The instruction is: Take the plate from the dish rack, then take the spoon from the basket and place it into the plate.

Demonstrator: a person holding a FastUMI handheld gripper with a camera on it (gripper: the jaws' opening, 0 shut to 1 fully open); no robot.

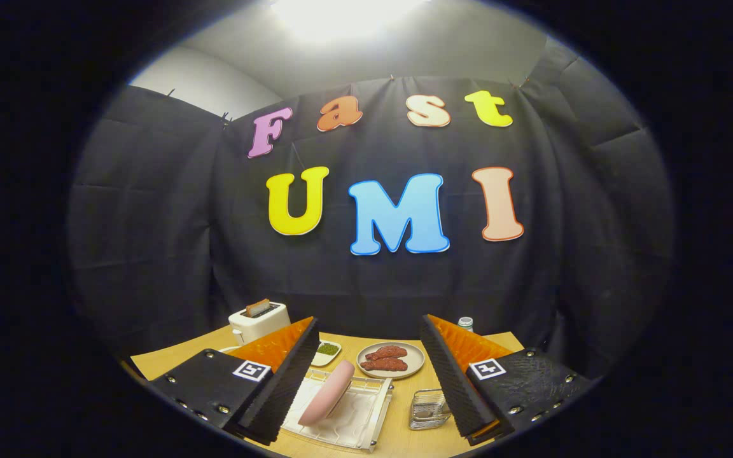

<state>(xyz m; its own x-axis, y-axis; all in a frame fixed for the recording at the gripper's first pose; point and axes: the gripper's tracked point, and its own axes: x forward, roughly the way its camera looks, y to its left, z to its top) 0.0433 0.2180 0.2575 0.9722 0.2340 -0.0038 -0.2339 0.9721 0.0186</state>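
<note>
Pink plate (327, 392) leaning tilted in the white dish rack (366, 421) on the wooden table (401, 436), low between the two fingers and closer to the left one; not yet taken, by the look of it. Gripper (369, 353) spread wide and holding nothing, fingers well apart and raised above the tabletop. Small wire basket (429, 408) just right of the rack, beside the right finger, with something dark lying in its bottom, probably the spoon, though too small to make out. Judged from this, nothing done so far: plate to be lifted out and set down first, then spoon fetched from the basket and laid in the plate. Farther off, a grey plate with two reddish pieces of food (390, 360), a small white dish of something green (327, 352) to its left, a white toaster (258, 321) with a slice standing in it at far left, and a small bottle (465, 324) peeping over the right finger. Little in the way of reaching the rack; rack's raised rim and the close basket worth minding on the way down
</note>
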